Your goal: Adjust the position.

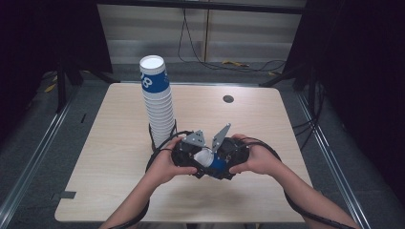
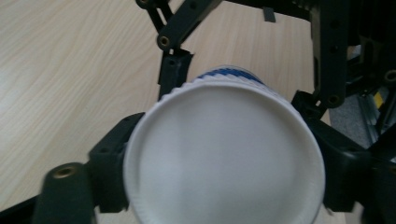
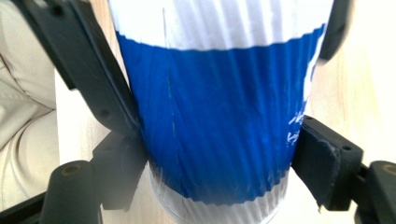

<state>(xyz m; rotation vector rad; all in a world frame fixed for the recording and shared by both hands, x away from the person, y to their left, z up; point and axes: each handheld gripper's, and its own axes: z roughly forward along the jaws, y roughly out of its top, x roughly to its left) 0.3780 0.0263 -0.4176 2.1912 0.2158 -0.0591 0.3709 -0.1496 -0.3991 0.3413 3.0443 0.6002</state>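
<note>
One tall stack of paper cups (image 1: 157, 98), white with blue bands, stands upright on the wooden surface (image 1: 110, 157); the individual cups in it are too fine to count. One single paper cup (image 1: 210, 160), blue-banded like the rest, lies level just in front of the stack's base, held between two grippers. The left gripper (image 1: 193, 160) has its fingers (image 2: 109, 163) pinching the cup near its white closed bottom, one finger against each side. The right gripper (image 1: 224, 162) has its fingers (image 3: 322, 161) pinching the cup's blue band, one on each side of the ribbed wall. Two hands hold the grippers, close together, just in front of the stack. One small dark round spot (image 1: 228, 98) sits on the surface, well right of the stack.
</note>
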